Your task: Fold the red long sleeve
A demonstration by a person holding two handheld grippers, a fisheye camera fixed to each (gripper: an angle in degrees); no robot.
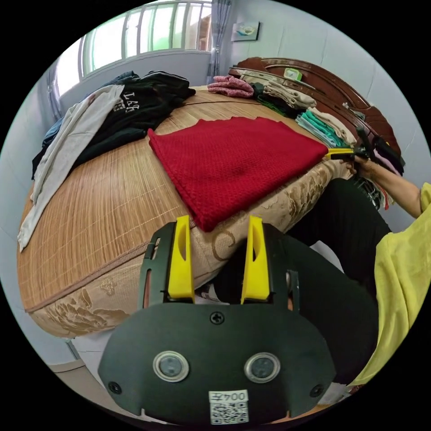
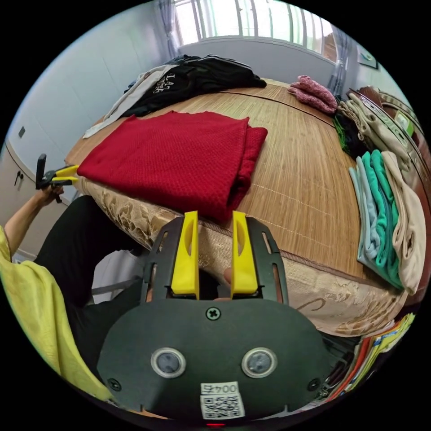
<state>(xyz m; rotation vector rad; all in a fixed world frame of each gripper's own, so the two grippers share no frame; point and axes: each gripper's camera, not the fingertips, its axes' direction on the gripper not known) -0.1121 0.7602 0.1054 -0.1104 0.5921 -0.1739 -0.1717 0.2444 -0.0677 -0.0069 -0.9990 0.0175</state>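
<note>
Both tools stand off the bed's near edge, jaws spread and empty: left tool near one corner of the folded red long sleeve, right tool near the other. Bare mat lies between the garment and the stacked clothes.

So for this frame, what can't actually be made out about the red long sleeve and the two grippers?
- Red long sleeve: its sleeves are folded under, hidden by its own top layer in both views.
- Right gripper, in the left gripper view: too small at the garment's corner to tell whether its jaws pinch cloth.
- Left gripper, in the right gripper view: likewise too small beside the other corner.
- Black clothes pile: the items overlap, so they cannot be counted.
</note>
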